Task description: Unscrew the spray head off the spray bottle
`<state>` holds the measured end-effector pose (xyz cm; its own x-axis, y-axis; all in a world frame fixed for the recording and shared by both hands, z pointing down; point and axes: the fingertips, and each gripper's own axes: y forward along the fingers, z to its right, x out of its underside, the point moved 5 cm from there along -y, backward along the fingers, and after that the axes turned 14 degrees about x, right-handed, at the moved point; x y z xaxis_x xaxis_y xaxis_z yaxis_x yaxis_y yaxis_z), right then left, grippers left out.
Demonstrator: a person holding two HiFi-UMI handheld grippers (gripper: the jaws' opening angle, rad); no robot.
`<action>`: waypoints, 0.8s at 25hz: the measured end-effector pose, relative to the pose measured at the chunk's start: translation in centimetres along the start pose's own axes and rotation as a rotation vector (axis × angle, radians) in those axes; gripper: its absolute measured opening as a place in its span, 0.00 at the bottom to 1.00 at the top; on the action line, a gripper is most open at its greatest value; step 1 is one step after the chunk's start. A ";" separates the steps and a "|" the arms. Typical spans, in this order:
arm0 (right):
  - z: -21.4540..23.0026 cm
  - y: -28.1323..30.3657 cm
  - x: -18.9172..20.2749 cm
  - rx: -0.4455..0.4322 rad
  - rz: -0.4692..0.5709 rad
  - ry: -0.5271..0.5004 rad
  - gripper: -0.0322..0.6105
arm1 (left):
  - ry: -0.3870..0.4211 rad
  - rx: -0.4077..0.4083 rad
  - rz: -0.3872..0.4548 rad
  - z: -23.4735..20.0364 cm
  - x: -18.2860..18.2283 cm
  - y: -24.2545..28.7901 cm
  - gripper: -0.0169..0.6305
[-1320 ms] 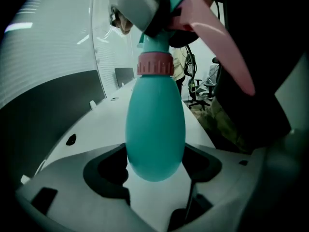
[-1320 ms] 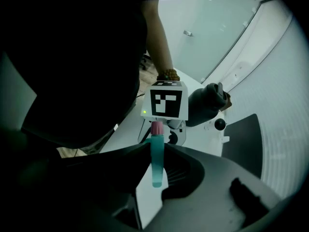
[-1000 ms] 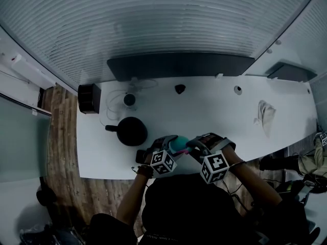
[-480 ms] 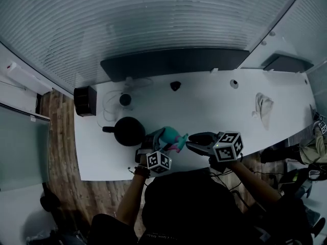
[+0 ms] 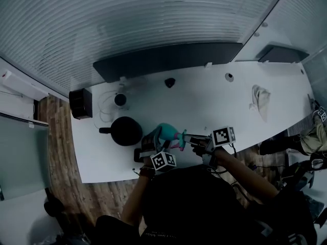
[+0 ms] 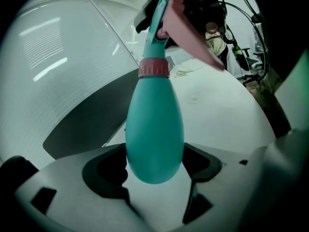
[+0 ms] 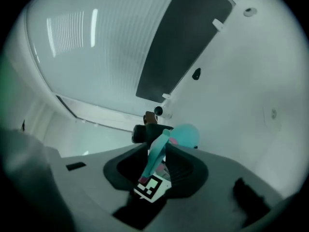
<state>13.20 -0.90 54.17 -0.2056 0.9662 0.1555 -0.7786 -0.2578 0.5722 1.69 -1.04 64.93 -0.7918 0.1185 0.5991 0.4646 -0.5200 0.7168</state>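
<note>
A teal spray bottle (image 5: 166, 132) with a pink collar (image 6: 154, 67) and a pink trigger (image 6: 188, 28) is held over the front of the white table (image 5: 214, 106). My left gripper (image 5: 156, 143) is shut on the bottle's round body (image 6: 154, 129), and the spray head points away to the right. My right gripper (image 5: 190, 139) comes in from the right. The teal spray head (image 7: 157, 149) stands between its jaws (image 7: 157, 161). Those jaws have just been opening, and a gap shows on each side of the head.
A black round pot (image 5: 126, 130) stands just left of the bottle. A black box (image 5: 80, 103) sits at the table's left end, with a small round device and cable (image 5: 120, 99) beside it. A crumpled cloth (image 5: 259, 98) lies at the right. A dark panel (image 5: 168, 60) runs along the back.
The right gripper has swung out to the right of the bottle and now points left at the spray head. The left gripper has turned, tilting the bottle.
</note>
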 end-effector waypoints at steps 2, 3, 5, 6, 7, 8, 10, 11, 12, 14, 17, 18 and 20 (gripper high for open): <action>0.0 0.1 -0.2 0.041 -0.006 -0.108 0.21 | -0.024 0.038 -0.011 0.5 0.0 0.5 0.58; -0.1 0.2 -0.2 0.063 -0.017 -0.168 0.21 | -0.032 0.060 -0.013 0.8 0.1 0.6 0.58; -0.1 0.4 0.0 0.121 -0.075 -0.321 0.21 | -0.027 0.117 -0.023 1.4 0.3 0.9 0.58; -0.1 0.4 0.3 0.153 -0.120 -0.422 0.21 | -0.017 0.157 -0.032 1.8 0.2 0.9 0.58; -0.2 0.5 0.6 0.184 -0.166 -0.540 0.21 | -0.005 0.202 -0.044 2.2 0.2 1.0 0.58; -0.5 0.4 0.8 0.211 -0.209 -0.670 0.21 | 0.008 0.246 -0.054 2.4 0.0 0.9 0.58; -1.1 0.1 1.1 0.254 -0.284 -0.918 0.21 | 0.031 0.334 -0.059 2.9 -0.5 0.6 0.58; -1.4 -0.1 1.3 0.273 -0.320 -1.032 0.21 | 0.036 0.376 -0.051 3.0 -0.7 0.4 0.58; -1.6 -0.3 1.5 0.296 -0.355 -1.145 0.21 | 0.037 0.417 -0.039 3.2 -1.0 0.2 0.58; -1.8 -0.4 1.9 0.356 -0.426 -1.397 0.20 | 0.031 0.505 -0.010 3.7 -1.2 0.0 0.58; -1.7 -0.4 2.6 0.450 -0.547 -1.804 0.19 | 0.006 0.658 0.015 4.7 -1.5 0.1 0.58; -1.7 -0.3 2.9 0.472 -0.580 -1.916 0.19 | -0.011 0.706 0.016 5.1 -1.5 0.2 0.58; -1.9 -0.3 3.2 0.510 -0.619 -2.085 0.17 | -0.051 0.776 0.018 5.5 -1.6 0.2 0.58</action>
<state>11.61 2.30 52.99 0.9227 -0.3709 0.1050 -0.2358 -0.3278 0.9148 5.28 3.30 66.07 -0.7709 0.1638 0.6156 0.6369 0.2168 0.7398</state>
